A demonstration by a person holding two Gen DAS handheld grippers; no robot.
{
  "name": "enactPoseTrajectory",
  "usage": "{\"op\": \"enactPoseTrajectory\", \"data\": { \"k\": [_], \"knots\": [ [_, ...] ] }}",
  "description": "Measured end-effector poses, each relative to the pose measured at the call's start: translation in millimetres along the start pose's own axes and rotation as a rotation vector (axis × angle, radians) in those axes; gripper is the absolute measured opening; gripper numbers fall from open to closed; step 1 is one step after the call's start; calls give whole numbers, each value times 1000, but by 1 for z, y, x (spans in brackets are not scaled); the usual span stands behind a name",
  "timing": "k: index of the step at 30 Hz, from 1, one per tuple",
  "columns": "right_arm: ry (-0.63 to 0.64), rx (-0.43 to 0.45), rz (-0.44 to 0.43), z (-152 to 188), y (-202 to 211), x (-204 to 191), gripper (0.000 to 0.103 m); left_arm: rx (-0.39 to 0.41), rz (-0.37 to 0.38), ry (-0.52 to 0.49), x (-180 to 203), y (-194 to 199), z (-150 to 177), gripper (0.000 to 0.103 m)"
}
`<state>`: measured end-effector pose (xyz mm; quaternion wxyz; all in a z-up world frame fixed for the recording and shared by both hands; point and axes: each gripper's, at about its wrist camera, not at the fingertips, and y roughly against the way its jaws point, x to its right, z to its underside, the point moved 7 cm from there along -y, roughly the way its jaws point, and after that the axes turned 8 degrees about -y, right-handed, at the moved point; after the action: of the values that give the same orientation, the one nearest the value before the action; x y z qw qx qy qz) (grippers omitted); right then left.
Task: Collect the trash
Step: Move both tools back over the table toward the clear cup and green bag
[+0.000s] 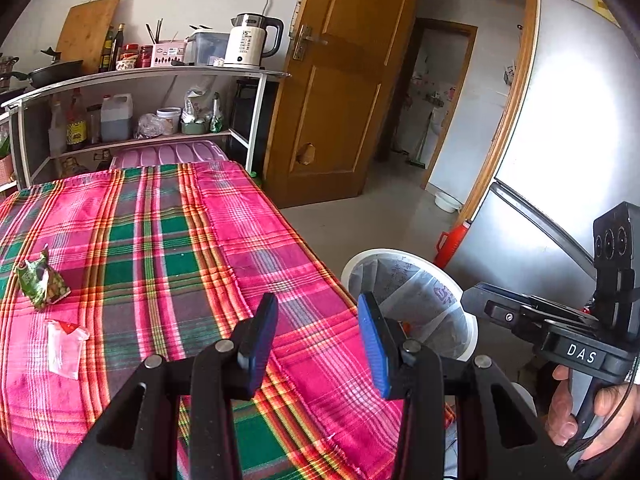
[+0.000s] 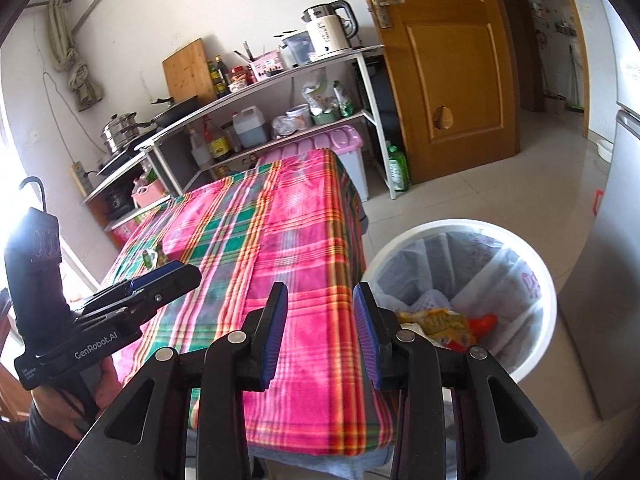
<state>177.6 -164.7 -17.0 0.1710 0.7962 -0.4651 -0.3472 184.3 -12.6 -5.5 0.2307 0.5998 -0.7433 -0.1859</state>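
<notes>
Two pieces of trash lie on the plaid tablecloth [image 1: 168,248] at its left side: a crumpled green wrapper [image 1: 40,280] and a clear plastic wrapper [image 1: 64,344] with a red scrap on it. My left gripper [image 1: 319,304] is open and empty over the table's right edge. A white bin [image 1: 384,252] with a clear liner stands on the floor beside the table. My right gripper [image 2: 320,296] is open and empty above the table's corner, next to the bin [image 2: 460,226]. Yellow wrappers [image 2: 436,322] and a red piece [image 2: 482,322] lie inside the bin. The green wrapper [image 2: 152,256] shows small beyond the left gripper [image 2: 188,274].
A white shelf unit [image 1: 160,76] with a kettle [image 1: 248,40], bottles and pans stands behind the table. A wooden door [image 1: 340,80] is open to a hallway. A grey fridge [image 1: 560,160] stands right of the bin, with a red container [image 1: 450,240] at its foot.
</notes>
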Motion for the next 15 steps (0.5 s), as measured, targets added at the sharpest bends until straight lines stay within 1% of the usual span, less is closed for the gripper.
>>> {"op": "enactPoseTrajectory", "data": {
  "k": [8,15],
  "knots": [
    [40,-29,-35,7,-15,-23,41,7,-67,35,-31,19,15,43],
    [80,-58,-61,14,-29,-45,43,15,-127,74,-62,36,27,43]
  ]
}}
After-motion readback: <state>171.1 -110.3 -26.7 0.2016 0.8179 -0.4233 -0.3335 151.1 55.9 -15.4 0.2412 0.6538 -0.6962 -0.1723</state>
